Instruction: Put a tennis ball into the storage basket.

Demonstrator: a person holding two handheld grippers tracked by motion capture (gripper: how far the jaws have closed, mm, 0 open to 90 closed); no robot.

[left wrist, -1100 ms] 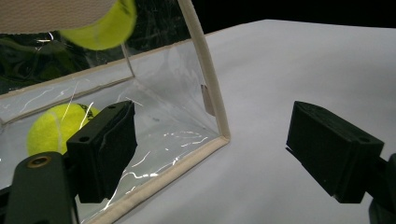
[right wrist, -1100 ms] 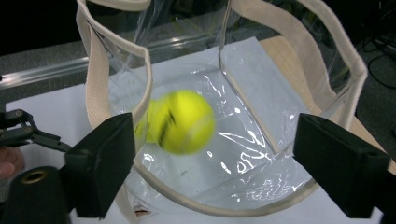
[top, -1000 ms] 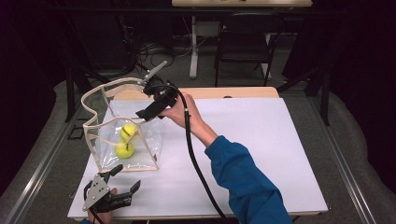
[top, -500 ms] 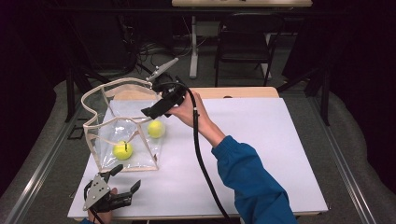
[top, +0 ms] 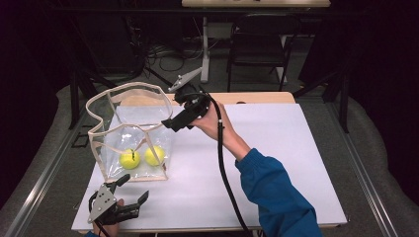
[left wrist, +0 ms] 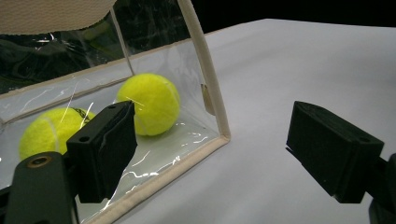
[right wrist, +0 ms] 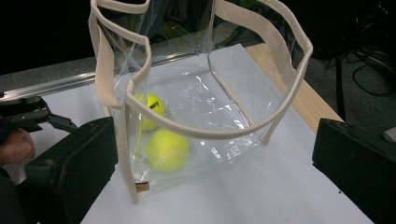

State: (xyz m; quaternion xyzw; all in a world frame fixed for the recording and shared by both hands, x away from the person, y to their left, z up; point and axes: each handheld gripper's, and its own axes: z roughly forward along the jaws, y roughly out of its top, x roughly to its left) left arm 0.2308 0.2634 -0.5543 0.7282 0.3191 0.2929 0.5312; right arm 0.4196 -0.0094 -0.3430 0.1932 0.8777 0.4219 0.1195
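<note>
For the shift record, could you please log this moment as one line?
right tool: open, empty, beside bag rim | left tool: open, empty | tennis balls: two inside clear bag

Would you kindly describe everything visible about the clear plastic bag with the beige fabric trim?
The clear plastic bag with beige fabric trim stands upright and open-topped at the left of the white table. Its see-through walls are creased and glossy; beige binding runs along its edges, rim and looping handles. Two yellow tennis balls lie side by side on its floor. Neither gripper touches it.
</note>
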